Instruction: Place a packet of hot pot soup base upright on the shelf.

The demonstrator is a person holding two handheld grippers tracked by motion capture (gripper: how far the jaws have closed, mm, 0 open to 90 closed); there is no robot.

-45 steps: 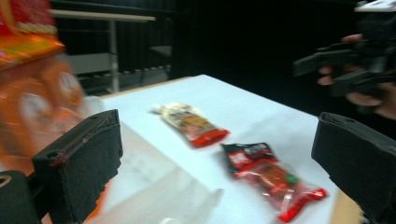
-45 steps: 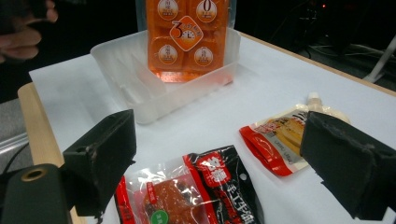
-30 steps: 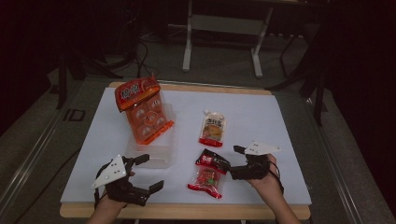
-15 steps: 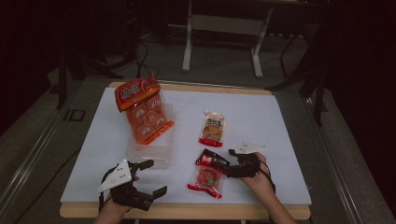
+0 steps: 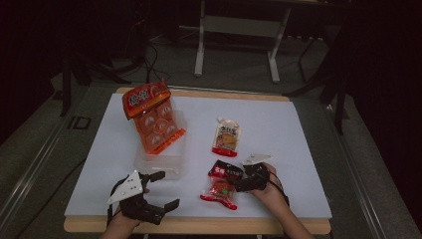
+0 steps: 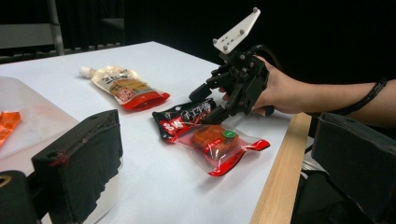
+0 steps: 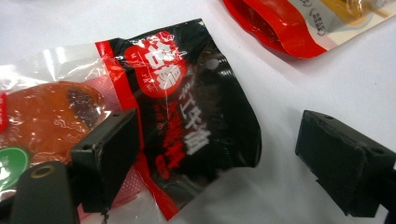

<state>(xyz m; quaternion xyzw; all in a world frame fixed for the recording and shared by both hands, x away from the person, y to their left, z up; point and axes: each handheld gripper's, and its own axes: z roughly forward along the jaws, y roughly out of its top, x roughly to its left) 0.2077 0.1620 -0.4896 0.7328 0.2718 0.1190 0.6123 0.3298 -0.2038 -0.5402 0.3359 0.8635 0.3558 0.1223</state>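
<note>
A red-and-black snack packet (image 5: 220,183) (image 6: 205,135) (image 7: 177,116) lies flat near the table's front edge, its clear end showing an orange-brown piece. My right gripper (image 5: 233,181) (image 6: 203,105) (image 7: 224,163) is open at the packet's black end, one jaw over the packet and the other over bare white table. Nothing is clamped. My left gripper (image 5: 164,190) (image 6: 217,172) stands open at the front left, off the packet, with nothing between its fingers.
A spouted pouch (image 5: 227,138) (image 6: 123,86) (image 7: 289,23) lies beyond the packet. An orange multi-pack (image 5: 152,117) leans in a clear plastic container (image 5: 159,162) at left centre. The table's wooden front edge (image 5: 199,225) runs just behind both hands.
My right gripper has slid left, from beside the packet to over its black end. The left gripper has shifted slightly right along the front edge. The packet has stayed put.
</note>
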